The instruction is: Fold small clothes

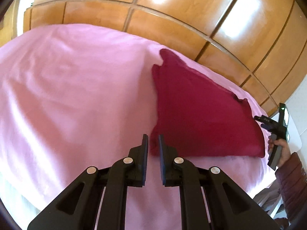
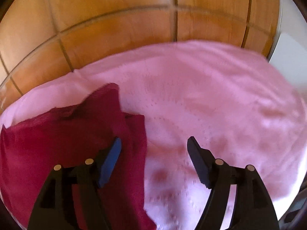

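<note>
A dark red garment (image 1: 199, 113) lies folded on the pink bedspread (image 1: 76, 95), its shape roughly a triangle with a bump at the far corner. My left gripper (image 1: 153, 140) hovers at the garment's near left corner. Its jaws are drawn to a narrow slit with no cloth pinched in them. In the right wrist view the same garment (image 2: 67, 134) fills the lower left. My right gripper (image 2: 154, 141) stands open, its blue-padded left finger (image 2: 112, 159) over the garment's right edge and the other over bare bedspread (image 2: 211, 99). The right gripper (image 1: 265, 121) also shows beyond the garment's far right edge.
A wooden panelled wardrobe (image 1: 172, 13) runs right behind the bed. A person's hand (image 1: 279, 149) and dark red sleeve (image 1: 291, 184) hold the right tool at the bed's right side. A white wall (image 2: 291, 44) stands to the right.
</note>
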Available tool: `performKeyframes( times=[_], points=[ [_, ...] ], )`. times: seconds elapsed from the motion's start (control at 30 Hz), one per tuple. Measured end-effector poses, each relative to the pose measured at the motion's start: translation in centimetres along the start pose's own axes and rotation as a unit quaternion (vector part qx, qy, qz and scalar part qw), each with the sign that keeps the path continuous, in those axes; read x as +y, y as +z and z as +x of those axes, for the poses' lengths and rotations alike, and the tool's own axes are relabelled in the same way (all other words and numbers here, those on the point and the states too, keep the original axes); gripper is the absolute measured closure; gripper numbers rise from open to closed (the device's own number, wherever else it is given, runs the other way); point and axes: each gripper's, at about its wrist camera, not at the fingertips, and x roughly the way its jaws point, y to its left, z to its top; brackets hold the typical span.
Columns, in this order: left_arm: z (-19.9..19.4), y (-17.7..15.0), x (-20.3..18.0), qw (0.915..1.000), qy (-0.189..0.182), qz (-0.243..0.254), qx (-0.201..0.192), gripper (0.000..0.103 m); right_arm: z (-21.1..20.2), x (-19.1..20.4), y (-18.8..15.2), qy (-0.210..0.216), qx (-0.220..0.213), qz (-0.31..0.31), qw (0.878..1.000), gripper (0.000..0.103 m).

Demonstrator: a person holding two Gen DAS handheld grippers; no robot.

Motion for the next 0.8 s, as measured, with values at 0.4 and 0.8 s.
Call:
performKeyframes(
  times=[0.4,0.8],
  points=[
    [2.6,0.3,-2.2,0.9957,-0.090,-0.013,0.018,0.057,-3.8,7.6,-5.3,0.114,0.001,-0.096,0.989,0.024],
    [4.3,-1.5,-1.1,0.9981,-0.032,0.006,0.052,0.103,-1.4,7.3,-7.5,0.133,0.003,-0.097,0.986,0.018]
  ],
)
